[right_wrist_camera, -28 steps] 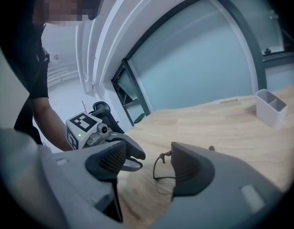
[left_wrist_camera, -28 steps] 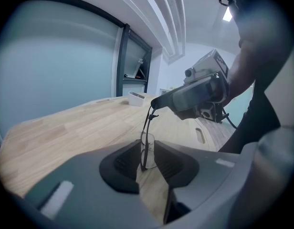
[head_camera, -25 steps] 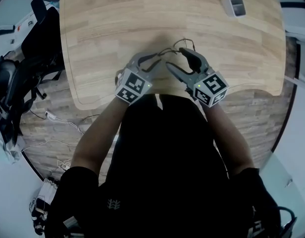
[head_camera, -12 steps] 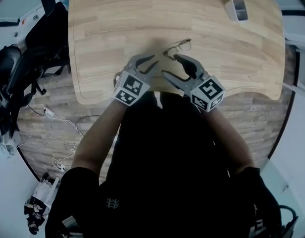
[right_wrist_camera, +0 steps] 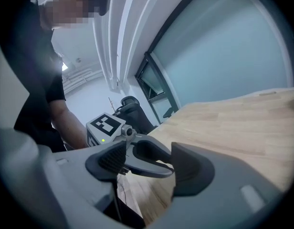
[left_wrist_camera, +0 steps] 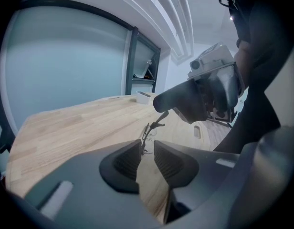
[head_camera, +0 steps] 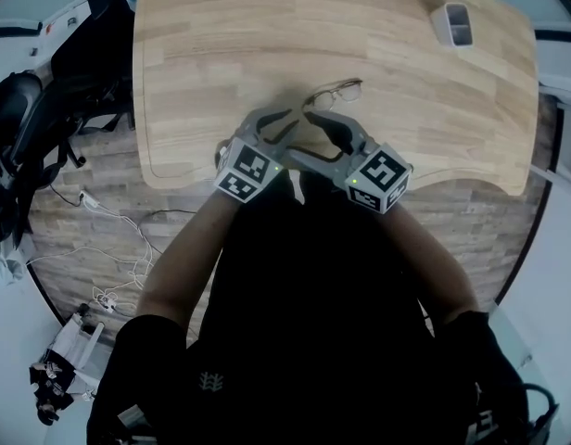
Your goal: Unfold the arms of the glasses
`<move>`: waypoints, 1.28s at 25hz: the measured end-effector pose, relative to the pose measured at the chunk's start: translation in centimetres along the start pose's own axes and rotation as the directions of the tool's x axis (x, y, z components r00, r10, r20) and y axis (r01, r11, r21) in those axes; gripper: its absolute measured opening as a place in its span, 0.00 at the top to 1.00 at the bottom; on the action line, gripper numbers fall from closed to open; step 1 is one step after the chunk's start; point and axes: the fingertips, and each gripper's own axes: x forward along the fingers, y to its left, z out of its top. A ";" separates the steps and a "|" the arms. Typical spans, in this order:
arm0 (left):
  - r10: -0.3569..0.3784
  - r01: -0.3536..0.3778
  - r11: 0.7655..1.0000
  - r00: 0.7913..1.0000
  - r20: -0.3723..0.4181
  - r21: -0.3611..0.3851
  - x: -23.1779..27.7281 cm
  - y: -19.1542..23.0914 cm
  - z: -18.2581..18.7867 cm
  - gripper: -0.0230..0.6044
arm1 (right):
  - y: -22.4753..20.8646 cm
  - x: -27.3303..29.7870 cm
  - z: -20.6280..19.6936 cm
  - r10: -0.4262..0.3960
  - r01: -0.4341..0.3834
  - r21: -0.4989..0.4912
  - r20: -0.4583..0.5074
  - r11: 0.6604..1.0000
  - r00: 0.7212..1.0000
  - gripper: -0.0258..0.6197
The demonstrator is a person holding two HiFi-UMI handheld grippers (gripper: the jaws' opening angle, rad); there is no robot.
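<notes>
Where the wooden desk (head_camera: 221,44) fills the upper part of the head view, a person in black leans over its near edge with both forearms stretched forward, one tool in each hand. Left tool (left_wrist_camera: 147,150): tilted down over the desk top, pads a narrow gap apart and clamping nothing; the tip of one thin arm of the glasses reaches the mouth of that gap, and contact with a pad cannot be judged. Right tool (right_wrist_camera: 149,163): jaws spread wide and empty, aimed across at the left tool, just beside it. Glasses (head_camera: 335,90): thin-rimmed, resting on the desk just beyond both tools' tips. Small white container (head_camera: 455,23): near the far right corner, well apart from the glasses.
</notes>
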 end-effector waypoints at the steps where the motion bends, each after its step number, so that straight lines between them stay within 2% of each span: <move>1: 0.003 -0.003 1.000 1.000 -0.003 -0.005 0.0 0.0 -0.3 0.82 | 0.2 0.4 0.0 0.012 -0.012 -0.002 -0.002 1.000 1.000 0.52; 6: 0.017 -0.017 1.000 1.000 -0.018 -0.025 -0.7 0.1 -1.4 0.82 | 0.9 1.4 0.1 0.048 -0.048 -0.029 -0.005 0.998 0.999 0.52; 10: 0.027 -0.028 0.999 0.999 -0.027 -0.044 -0.9 0.3 -2.3 0.82 | -0.7 -0.3 0.5 0.017 -0.016 -0.075 0.001 0.997 1.000 0.52; 15: 0.021 -0.022 0.998 1.000 -0.023 -0.059 -0.2 0.1 -2.1 0.82 | -6.0 -3.9 0.4 -0.122 0.123 -0.062 0.023 0.990 0.992 0.52; 18: 0.004 -0.006 0.998 0.999 -0.035 -0.057 0.4 -0.2 -2.2 0.82 | -10.4 -4.9 -2.2 -0.232 0.227 -0.069 -0.065 0.971 0.971 0.52; 20: -0.004 0.001 0.998 0.999 -0.047 -0.057 0.8 -0.3 -2.5 0.82 | -12.8 -4.8 -4.5 -0.268 0.257 -0.087 -0.144 0.962 0.953 0.54; 23: -0.007 0.004 0.998 0.998 -0.062 -0.056 1.2 -0.3 -2.7 0.82 | -14.3 -3.9 -6.5 -0.253 0.229 -0.132 -0.210 0.964 0.944 0.57; 27: -0.007 0.002 0.998 0.997 -0.076 -0.066 1.6 -0.5 -3.0 0.82 | -14.2 -2.6 -7.7 -0.210 0.150 -0.226 -0.275 0.963 0.938 0.70; 29: -0.010 0.003 0.997 0.997 -0.083 -0.073 1.8 -0.7 -3.2 0.82 | -14.4 -2.2 -8.6 -0.213 0.125 -0.273 -0.322 0.954 0.922 0.73; 32: -0.014 0.007 0.997 0.996 -0.087 -0.083 2.1 -1.2 -3.3 0.82 | -15.4 -2.1 -9.8 -0.246 0.129 -0.305 -0.386 0.944 0.889 0.81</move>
